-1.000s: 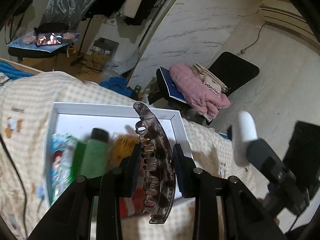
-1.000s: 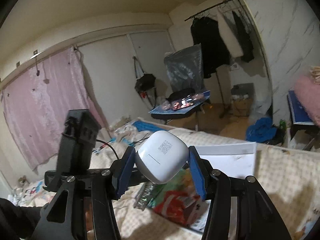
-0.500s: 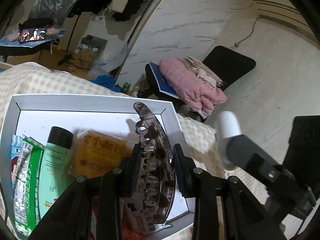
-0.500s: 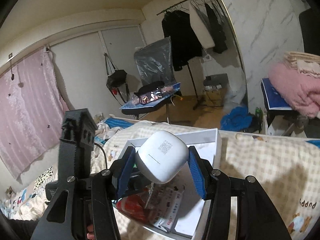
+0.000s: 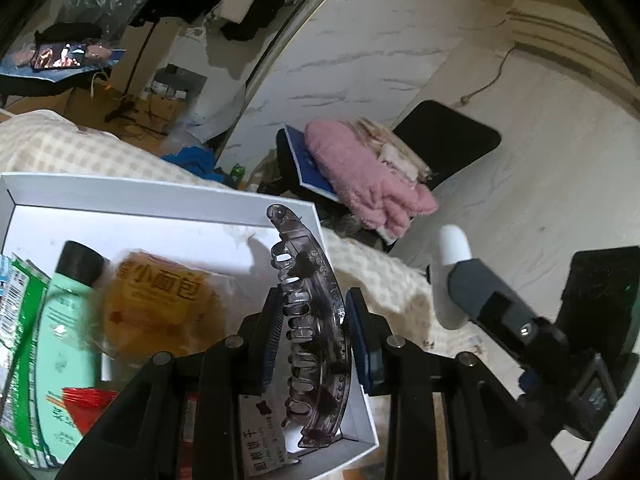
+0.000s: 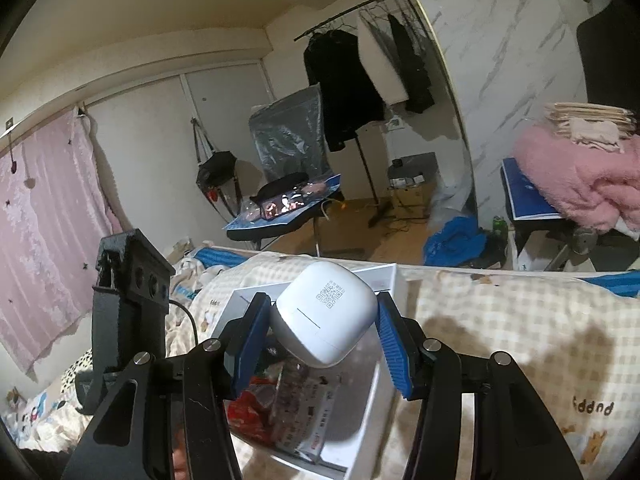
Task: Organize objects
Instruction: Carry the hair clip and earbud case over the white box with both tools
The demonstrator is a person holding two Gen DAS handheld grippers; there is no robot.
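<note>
The hair clip (image 5: 310, 344) sat pinched lengthwise in the nearly closed left claw (image 5: 312, 340), above the white box (image 5: 160, 212) on the bed (image 6: 500, 312). The right claw (image 6: 320, 336), partly open, gripped a white earbud case (image 6: 326, 316) over that box.

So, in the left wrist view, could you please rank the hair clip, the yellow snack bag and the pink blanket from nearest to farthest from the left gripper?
1. Hair clip, clamped in the left gripper.
2. Yellow snack bag, just left, inside the white box.
3. Pink blanket, beyond the bed on a chair.
</note>
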